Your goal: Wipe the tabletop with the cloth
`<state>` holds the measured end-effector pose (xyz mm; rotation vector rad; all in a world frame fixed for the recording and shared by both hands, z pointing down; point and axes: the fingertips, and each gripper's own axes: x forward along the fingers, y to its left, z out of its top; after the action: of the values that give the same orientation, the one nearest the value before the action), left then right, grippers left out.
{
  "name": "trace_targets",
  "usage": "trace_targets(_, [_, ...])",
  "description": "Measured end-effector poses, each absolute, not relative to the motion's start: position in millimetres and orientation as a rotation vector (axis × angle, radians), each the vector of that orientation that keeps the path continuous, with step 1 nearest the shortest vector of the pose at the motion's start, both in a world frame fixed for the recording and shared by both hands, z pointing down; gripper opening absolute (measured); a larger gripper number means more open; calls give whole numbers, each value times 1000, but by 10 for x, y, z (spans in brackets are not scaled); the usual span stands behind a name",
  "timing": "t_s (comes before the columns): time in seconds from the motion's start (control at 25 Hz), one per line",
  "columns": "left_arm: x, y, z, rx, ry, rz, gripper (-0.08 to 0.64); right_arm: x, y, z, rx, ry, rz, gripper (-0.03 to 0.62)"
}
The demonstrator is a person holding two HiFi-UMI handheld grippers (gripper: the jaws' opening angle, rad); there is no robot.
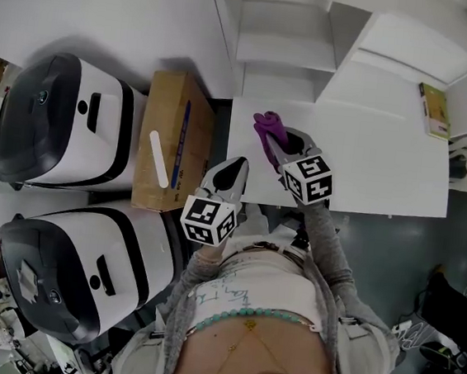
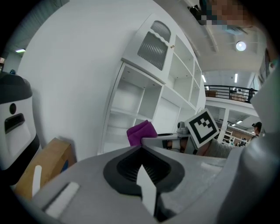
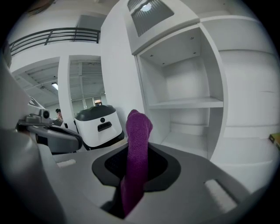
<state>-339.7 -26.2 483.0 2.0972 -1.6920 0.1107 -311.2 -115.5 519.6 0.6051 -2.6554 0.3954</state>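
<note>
— Where is the cloth?
— Your right gripper (image 3: 135, 177) pinches the purple knitted cloth (image 3: 138, 144). Its own view shows the cloth poking up. Only the head view sets it over the white tabletop (image 1: 369, 159), at its left end.
— And your left gripper (image 2: 144, 177)?
— Jaws together, bare. The cardboard box (image 1: 188, 127) is shut.

My right gripper (image 3: 131, 186) pinches the purple cloth (image 3: 138, 135), which stands upright between its jaws. Right of the cloth I see white shelves (image 3: 188, 103); left of it, a white-and-black machine (image 3: 97, 124).
</note>
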Motion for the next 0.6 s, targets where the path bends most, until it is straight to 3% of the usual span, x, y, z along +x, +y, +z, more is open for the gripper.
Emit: trace_targets(0.6, [-4118,149,4923,1904,-1859,53,0,-3813,-1591,5672,414,-2569,359,92])
